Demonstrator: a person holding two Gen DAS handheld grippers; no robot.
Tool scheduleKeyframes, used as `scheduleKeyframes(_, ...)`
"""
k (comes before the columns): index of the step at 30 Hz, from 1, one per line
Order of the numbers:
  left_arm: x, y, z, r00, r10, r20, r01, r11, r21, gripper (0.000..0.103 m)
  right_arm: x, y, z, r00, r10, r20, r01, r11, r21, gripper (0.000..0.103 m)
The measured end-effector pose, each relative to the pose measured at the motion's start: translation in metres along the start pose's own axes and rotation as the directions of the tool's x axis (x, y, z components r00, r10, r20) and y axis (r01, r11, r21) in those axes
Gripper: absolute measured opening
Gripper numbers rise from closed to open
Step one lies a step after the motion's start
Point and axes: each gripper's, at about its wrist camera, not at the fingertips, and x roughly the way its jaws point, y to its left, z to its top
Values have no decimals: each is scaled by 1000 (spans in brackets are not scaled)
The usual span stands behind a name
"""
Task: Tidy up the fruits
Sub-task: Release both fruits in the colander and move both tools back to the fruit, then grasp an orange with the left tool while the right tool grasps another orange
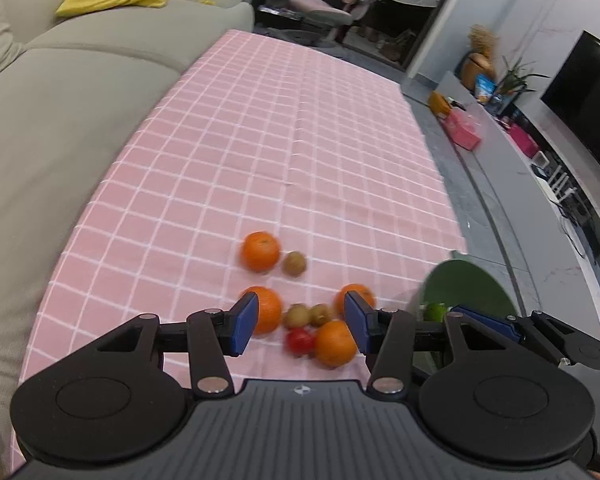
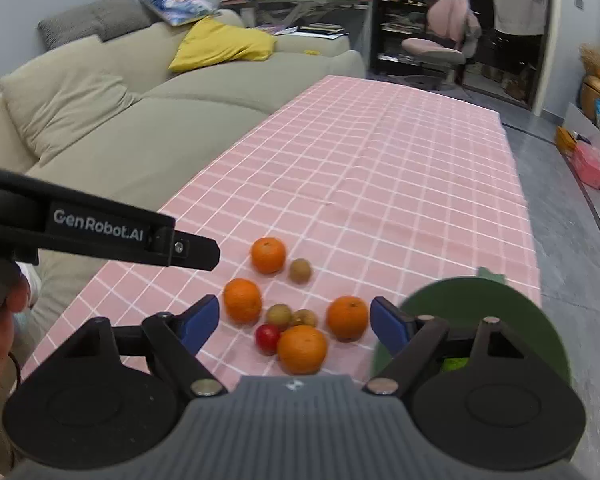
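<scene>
Several oranges lie on the pink checked tablecloth (image 1: 300, 140), one far orange (image 1: 260, 251) beside a brown kiwi (image 1: 294, 264), and a near orange (image 2: 302, 349) next to a small red fruit (image 2: 267, 338) and two brown fruits (image 2: 279, 315). A green bowl (image 2: 500, 304) at the right edge holds a lime (image 1: 434, 312). My left gripper (image 1: 300, 326) is open above the near cluster. My right gripper (image 2: 296, 322) is open over the same cluster and also shows beside the bowl in the left wrist view (image 1: 488, 322).
A beige sofa (image 2: 120, 128) with a yellow cushion (image 2: 224, 46) runs along the table's left side. Grey floor (image 1: 480, 184) lies past the right table edge. A pink office chair (image 2: 444, 40) stands beyond the far end.
</scene>
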Motion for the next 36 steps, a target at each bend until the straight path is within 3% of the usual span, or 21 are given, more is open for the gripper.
scheduleKeyframes(7,10,33,-21,1000,11,-14,-11,1000,-16,57,22,23,-8,1000,15,-19,-17,994,-109,66)
scheduleKeyframes(15,34,50,-30,997,-39,-69,34,997,-62,54,53,35,-23,998,-5,-64,-9,975,-223,52)
scheduleKeyframes(20,55,41,-31,995,-39,-95,38,999,-8,54,68,38,-34,992,-95,-81,63,940,-336,49)
scheduleKeyframes(25,69,34,-30,996,-16,-90,21,998,54,54,80,31,-39,986,-116,-122,64,929,-364,49)
scheduleKeyframes(36,95,38,-24,993,-24,-112,21,1000,-21,54,99,18,-39,979,-118,-168,53,936,-348,49)
